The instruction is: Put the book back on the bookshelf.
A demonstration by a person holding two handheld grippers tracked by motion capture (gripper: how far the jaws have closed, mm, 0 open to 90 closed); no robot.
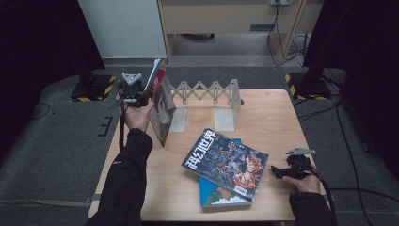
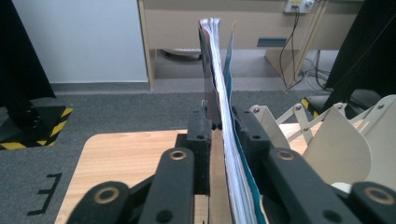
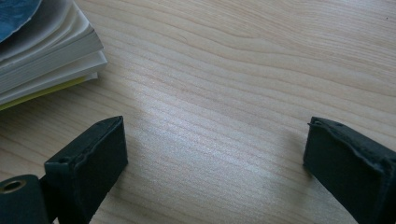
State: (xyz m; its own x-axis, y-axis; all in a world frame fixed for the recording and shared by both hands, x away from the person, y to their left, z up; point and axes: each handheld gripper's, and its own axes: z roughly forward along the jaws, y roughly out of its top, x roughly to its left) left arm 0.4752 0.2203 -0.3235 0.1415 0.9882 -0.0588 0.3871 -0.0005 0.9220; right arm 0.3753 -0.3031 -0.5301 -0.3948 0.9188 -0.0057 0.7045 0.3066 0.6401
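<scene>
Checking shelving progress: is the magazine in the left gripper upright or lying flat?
Upright. The magazine stands on edge at the white rack, page edges vertical between the left gripper fingers.

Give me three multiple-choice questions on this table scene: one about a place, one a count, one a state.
1. Where do the upright books stand?
A. at the white rack's left end
B. on the floor
C. at the table's right edge
2. How many flat books lie mid-table?
A. one
B. two
C. four
3. How is the right gripper?
A. shut on a book
B. shut on a cable
C. open over bare table

Answers: 1 A, the high view shows them beside the rack's left end. 2 B, a dark cover lies on a blue one. 3 C, its jaws stand wide apart with wood between.
</scene>
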